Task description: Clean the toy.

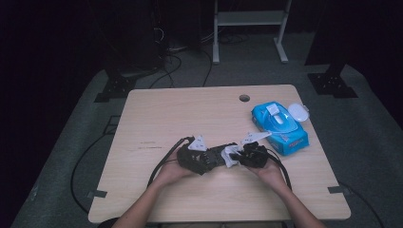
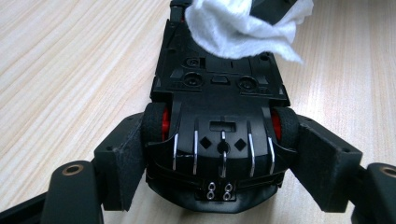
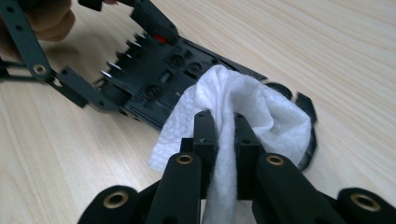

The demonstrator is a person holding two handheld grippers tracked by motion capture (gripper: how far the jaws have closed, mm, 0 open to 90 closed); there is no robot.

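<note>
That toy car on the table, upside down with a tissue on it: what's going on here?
A person at a wooden table is cleaning a black toy car that lies belly-up. The left gripper clamps the car across its red-hubbed wheels to steady it. The right gripper is shut on a white wipe and presses it against the car's underside near the far end. A blue pack of wipes lies open farther right on the table.

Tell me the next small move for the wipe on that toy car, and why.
Probably drag the white wipe along the black toy car's upturned underside. The right hand-held gripper pinches the wipe against it, while the left hand-held gripper clamps the car at its wheels.
</note>
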